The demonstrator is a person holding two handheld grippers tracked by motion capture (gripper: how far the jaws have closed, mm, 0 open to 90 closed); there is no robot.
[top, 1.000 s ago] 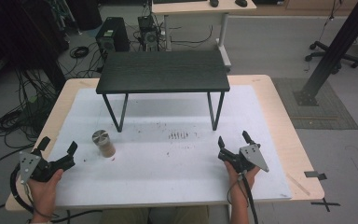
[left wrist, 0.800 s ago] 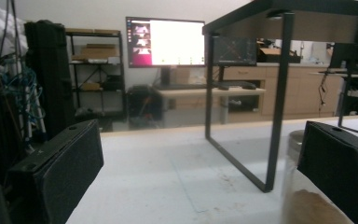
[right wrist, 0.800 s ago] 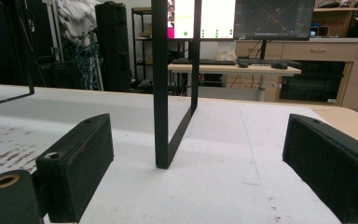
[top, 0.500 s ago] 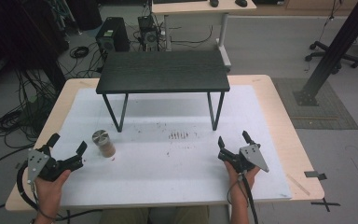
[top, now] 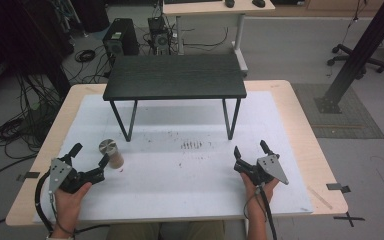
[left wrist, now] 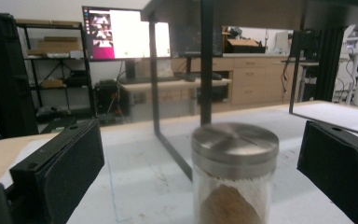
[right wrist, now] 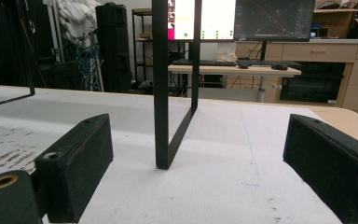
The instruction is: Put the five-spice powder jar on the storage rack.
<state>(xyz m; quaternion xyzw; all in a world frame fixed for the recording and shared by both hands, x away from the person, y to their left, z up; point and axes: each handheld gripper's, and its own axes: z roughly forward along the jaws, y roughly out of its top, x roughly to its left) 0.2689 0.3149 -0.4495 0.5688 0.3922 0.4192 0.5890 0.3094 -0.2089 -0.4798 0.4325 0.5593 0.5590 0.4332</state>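
A: What changed over the last second?

B: The left tongs (top: 87, 156) moved right, toward the jar (top: 111, 153) at the bench's (top: 290, 107) near left. Their jaws are spread wide, the jar just ahead between them, untouched, so I'd judge a grasp is close.

A: How does the jar sit?

B: Upright, long axis vertical, steel lid (left wrist: 234, 141) up.

A: And the right tongs (top: 250, 150)?

B: Unmoved, gaping, holding nothing, near the small black table's (top: 175, 76) right leg (right wrist: 162, 93).

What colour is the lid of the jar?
Silver, brushed metal lid; the left gripper view shows it best.
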